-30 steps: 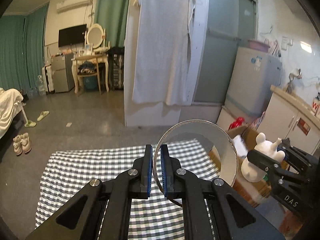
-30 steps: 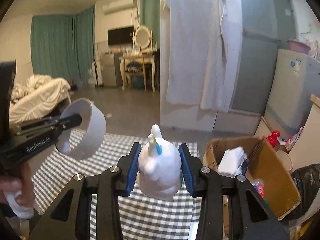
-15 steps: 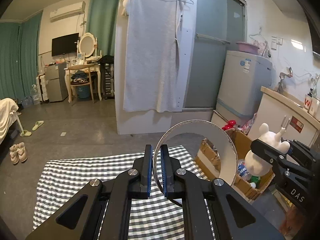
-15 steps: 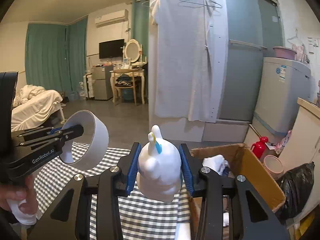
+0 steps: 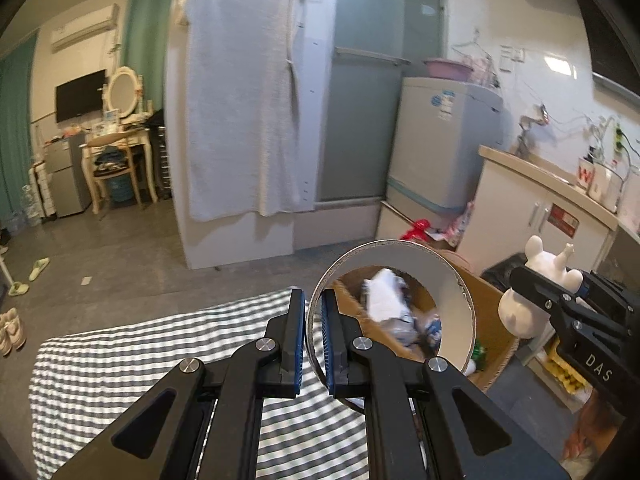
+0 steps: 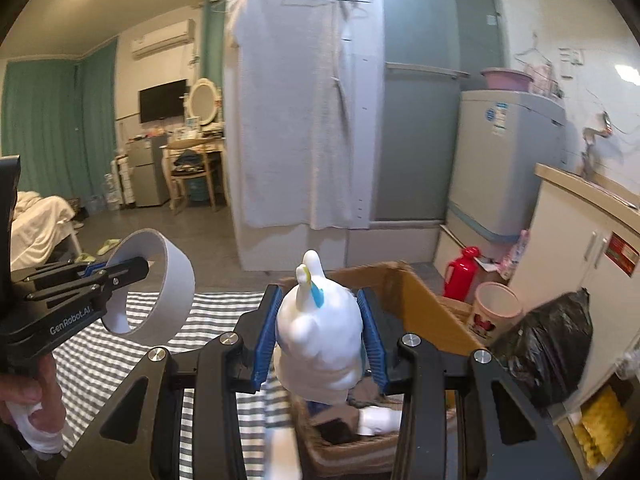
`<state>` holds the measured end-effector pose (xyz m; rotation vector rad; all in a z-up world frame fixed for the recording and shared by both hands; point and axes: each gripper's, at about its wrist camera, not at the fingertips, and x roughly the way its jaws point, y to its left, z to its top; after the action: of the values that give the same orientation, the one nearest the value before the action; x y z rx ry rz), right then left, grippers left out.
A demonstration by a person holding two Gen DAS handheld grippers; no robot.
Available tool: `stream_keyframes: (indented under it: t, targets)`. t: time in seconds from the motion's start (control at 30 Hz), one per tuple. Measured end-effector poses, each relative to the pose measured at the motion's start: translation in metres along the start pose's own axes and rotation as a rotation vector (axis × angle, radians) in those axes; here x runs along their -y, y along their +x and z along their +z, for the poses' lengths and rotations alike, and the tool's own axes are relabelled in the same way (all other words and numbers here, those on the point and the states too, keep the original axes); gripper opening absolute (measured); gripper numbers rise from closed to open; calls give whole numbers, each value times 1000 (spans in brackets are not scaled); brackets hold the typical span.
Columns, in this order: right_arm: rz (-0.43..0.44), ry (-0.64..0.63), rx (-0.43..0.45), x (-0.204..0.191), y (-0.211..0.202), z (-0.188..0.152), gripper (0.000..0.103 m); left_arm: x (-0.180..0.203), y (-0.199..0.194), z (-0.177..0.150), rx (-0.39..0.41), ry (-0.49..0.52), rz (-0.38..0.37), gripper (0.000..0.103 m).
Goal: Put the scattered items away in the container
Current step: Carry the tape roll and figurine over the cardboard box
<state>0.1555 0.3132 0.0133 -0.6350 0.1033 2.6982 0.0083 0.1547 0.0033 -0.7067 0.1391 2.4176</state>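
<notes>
My left gripper (image 5: 313, 334) is shut on the wall of a wide white tape roll (image 5: 456, 300), held up beside the open cardboard box (image 5: 490, 320). The same tape roll (image 6: 176, 292) and the left gripper (image 6: 116, 270) show at the left of the right wrist view. A white toy figure (image 6: 320, 328) with a blue and yellow mark is clamped in my right gripper (image 6: 320, 334), which hangs over the cardboard box (image 6: 416, 300). From the left wrist view, the white figure (image 5: 536, 288) and right gripper (image 5: 560, 300) sit at the right. Several items lie inside the box.
A checked grey-and-white cloth (image 5: 120, 360) covers the table left of the box. A black bag (image 6: 552, 340), pink cup (image 6: 496, 308) and red flask (image 6: 462, 276) stand on the floor to the right. A white cabinet (image 6: 580, 248) is at the far right.
Both grippers have moved right and forward with their loads, toward and over the cardboard box. The box now fills more of both views.
</notes>
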Motion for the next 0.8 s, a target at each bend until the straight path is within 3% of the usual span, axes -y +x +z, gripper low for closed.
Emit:
stream_keyframes:
  t: [0.27, 0.57, 0.8]
  targets:
    - [-76, 39, -26, 47, 6, -4, 39, 44, 34, 1, -39, 45, -61, 8]
    - [-85, 67, -66, 78, 28, -12, 39, 81, 75, 0, -91, 90, -90, 8]
    - [-63, 77, -165, 97, 69, -28, 39, 98, 126, -13, -210, 117, -115, 8]
